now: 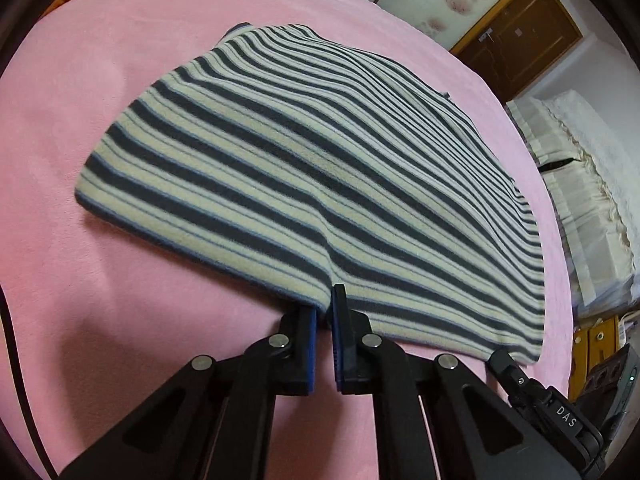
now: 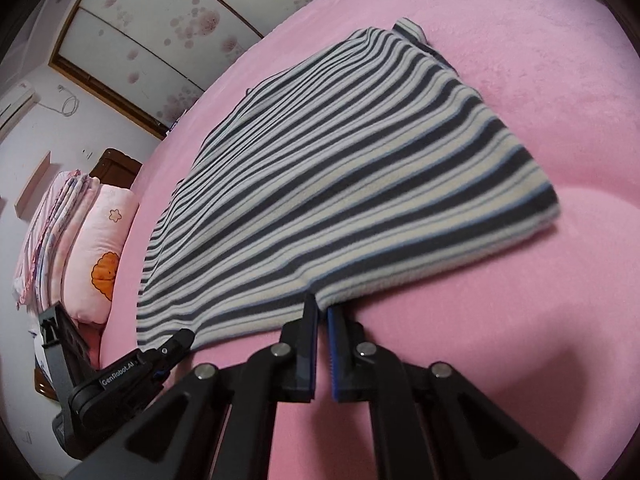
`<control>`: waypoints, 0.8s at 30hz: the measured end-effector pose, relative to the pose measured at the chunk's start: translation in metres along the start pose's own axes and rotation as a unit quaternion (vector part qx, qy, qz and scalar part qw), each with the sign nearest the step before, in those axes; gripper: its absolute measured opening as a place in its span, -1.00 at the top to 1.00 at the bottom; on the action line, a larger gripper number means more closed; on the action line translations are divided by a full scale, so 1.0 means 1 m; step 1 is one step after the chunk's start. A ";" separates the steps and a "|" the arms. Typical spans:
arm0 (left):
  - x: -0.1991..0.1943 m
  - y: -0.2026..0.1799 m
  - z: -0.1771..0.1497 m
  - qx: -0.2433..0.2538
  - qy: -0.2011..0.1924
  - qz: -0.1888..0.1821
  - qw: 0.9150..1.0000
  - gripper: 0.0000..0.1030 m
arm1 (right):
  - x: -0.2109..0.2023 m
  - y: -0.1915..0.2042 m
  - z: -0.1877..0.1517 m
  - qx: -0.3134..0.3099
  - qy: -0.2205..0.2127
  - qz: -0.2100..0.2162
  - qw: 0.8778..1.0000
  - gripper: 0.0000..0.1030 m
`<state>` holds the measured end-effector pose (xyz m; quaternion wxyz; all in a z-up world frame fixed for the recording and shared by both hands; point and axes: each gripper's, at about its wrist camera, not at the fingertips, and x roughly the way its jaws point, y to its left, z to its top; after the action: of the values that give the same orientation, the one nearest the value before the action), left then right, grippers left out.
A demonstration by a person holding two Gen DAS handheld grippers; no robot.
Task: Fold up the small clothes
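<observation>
A striped fleece garment [image 1: 304, 168], cream with dark grey and blue stripes, lies spread on the pink bed cover [image 1: 100, 92]; it also shows in the right wrist view [image 2: 352, 184]. My left gripper [image 1: 323, 308] is shut on the garment's near edge, the cloth pinched between its blue pads. My right gripper [image 2: 322, 310] is shut on the same near edge further along. Each gripper shows in the other's view: the right gripper [image 1: 506, 360] at the garment's lower right corner, the left gripper [image 2: 180, 342] at its lower left corner.
Pink pillows and folded bedding [image 2: 76, 240] lie at the bed's left side. A wardrobe with flowered sliding doors [image 2: 160, 40] and a wooden door [image 1: 520, 36] stand behind. A pale quilted cover [image 1: 592, 200] lies right of the bed.
</observation>
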<state>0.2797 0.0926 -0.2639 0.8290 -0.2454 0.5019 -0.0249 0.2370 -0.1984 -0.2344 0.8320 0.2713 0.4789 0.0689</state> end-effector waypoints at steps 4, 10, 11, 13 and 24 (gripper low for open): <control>0.004 0.002 -0.002 0.001 0.006 0.005 1.000 0.92 | -0.002 0.000 -0.004 -0.004 0.001 -0.002 1.000 0.96; 0.005 0.004 -0.004 0.007 0.010 -0.013 1.000 0.81 | 0.000 -0.002 -0.004 -0.010 0.011 -0.004 1.000 0.96; 0.004 0.005 -0.003 0.008 0.014 -0.020 1.000 0.73 | -0.001 0.000 -0.003 -0.014 0.015 -0.009 1.000 0.96; -0.001 0.007 -0.004 0.014 0.024 -0.024 0.999 0.59 | -0.004 0.001 -0.002 -0.023 0.020 -0.011 0.999 0.95; -0.065 -0.008 0.008 0.076 -0.084 0.030 0.993 0.00 | -0.034 0.039 0.006 -0.159 -0.029 -0.062 0.985 0.94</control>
<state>0.2555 0.1071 -0.2039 0.8847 -0.1676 0.4346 -0.0171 0.2295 -0.1807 -0.1866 0.8809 0.1070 0.4531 0.0849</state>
